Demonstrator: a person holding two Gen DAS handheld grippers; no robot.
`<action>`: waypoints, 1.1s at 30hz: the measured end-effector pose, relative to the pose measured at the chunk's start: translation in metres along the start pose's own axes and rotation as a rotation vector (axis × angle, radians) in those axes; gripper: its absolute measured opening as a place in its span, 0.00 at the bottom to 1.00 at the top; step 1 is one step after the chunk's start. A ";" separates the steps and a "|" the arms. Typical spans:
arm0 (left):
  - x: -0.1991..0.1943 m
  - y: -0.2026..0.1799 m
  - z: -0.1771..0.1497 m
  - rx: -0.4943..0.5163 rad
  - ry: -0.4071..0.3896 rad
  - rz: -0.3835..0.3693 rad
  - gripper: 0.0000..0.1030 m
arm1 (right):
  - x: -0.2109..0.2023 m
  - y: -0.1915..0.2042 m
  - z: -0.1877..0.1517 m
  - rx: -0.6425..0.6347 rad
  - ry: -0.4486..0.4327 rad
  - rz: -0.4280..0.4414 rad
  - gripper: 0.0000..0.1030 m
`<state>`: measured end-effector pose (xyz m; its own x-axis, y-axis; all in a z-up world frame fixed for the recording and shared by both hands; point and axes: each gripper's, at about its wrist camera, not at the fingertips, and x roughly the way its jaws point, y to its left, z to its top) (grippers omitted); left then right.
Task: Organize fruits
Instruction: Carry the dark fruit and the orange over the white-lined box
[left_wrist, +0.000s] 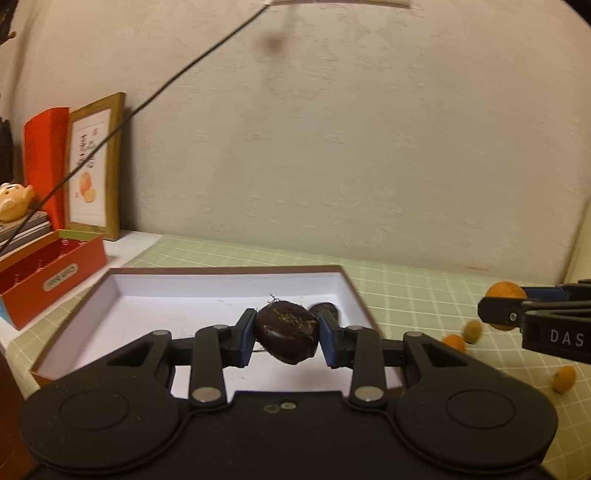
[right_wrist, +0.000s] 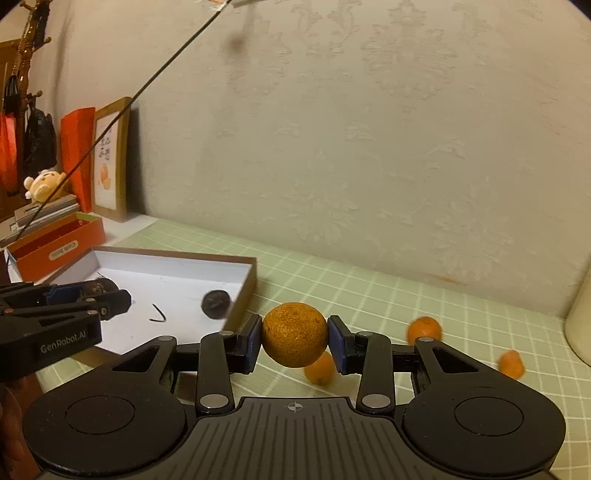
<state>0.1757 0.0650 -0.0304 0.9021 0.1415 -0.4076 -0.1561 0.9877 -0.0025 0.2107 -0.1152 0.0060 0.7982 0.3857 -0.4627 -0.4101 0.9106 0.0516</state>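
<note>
My left gripper (left_wrist: 287, 334) is shut on a dark brown fruit (left_wrist: 287, 332) and hangs over the shallow white box (left_wrist: 147, 295). A second dark fruit (left_wrist: 327, 309) lies in the box just behind it, seen too in the right wrist view as a dark fruit (right_wrist: 216, 303) near the box wall (right_wrist: 243, 284). My right gripper (right_wrist: 294, 341) is shut on an orange (right_wrist: 294, 334), held above the green checked cloth (right_wrist: 369, 295) right of the box. The left gripper (right_wrist: 92, 299) shows at the left edge there; the right gripper (left_wrist: 506, 306) shows at the right edge of the left wrist view.
Loose oranges (right_wrist: 424, 328) (right_wrist: 511, 363) (right_wrist: 319, 369) lie on the cloth to the right. An orange-red box (left_wrist: 48, 273), a framed picture (left_wrist: 96, 166), books and a plush toy (left_wrist: 13, 201) stand at the left. A wall rises close behind.
</note>
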 end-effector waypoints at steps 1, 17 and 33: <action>0.000 0.005 0.001 -0.005 -0.003 0.007 0.25 | 0.003 0.003 0.001 -0.003 -0.001 0.004 0.38; 0.006 0.065 0.008 -0.064 -0.009 0.122 0.25 | 0.034 0.048 0.016 -0.038 -0.020 0.086 0.38; 0.015 0.117 0.007 -0.120 0.009 0.232 0.25 | 0.069 0.082 0.021 -0.050 -0.004 0.154 0.38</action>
<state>0.1734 0.1836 -0.0302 0.8332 0.3624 -0.4177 -0.4055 0.9140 -0.0157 0.2416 -0.0107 -0.0029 0.7260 0.5208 -0.4492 -0.5491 0.8322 0.0774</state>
